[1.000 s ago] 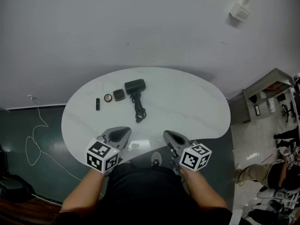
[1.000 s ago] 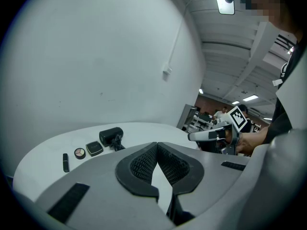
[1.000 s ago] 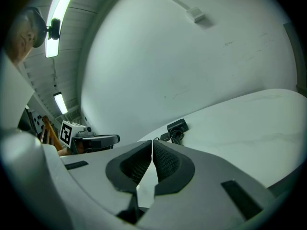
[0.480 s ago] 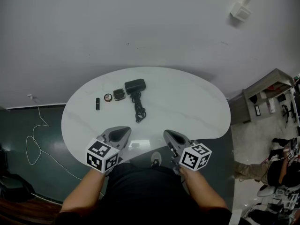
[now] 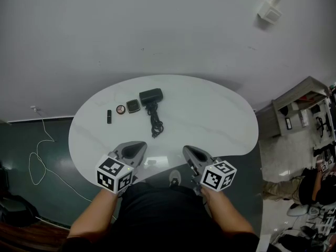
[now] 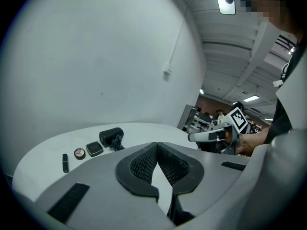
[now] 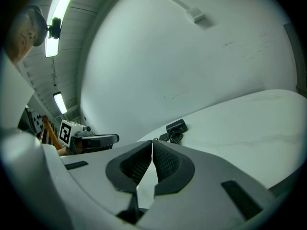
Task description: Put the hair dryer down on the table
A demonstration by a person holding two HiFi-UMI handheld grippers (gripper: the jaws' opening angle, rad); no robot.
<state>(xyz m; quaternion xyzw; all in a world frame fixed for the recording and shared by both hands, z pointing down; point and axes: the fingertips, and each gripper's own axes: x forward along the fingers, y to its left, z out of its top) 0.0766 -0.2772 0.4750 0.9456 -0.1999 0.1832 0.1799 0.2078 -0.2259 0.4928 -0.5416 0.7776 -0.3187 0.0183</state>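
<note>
White, glossy, rounded surface [image 5: 210, 119] carries the black hair dryer [image 5: 151, 95], which lies at the far left with its black cord [image 5: 155, 121] bunched toward the person. The left gripper [image 5: 139, 148] and right gripper [image 5: 188, 151] hover over the near edge, fingers closed on nothing.

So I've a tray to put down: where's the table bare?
The white oval table is bare across its right half, right of the black hair dryer and its coiled cord. Crowded at far left: dark square compact, round compact, black tube.
</note>
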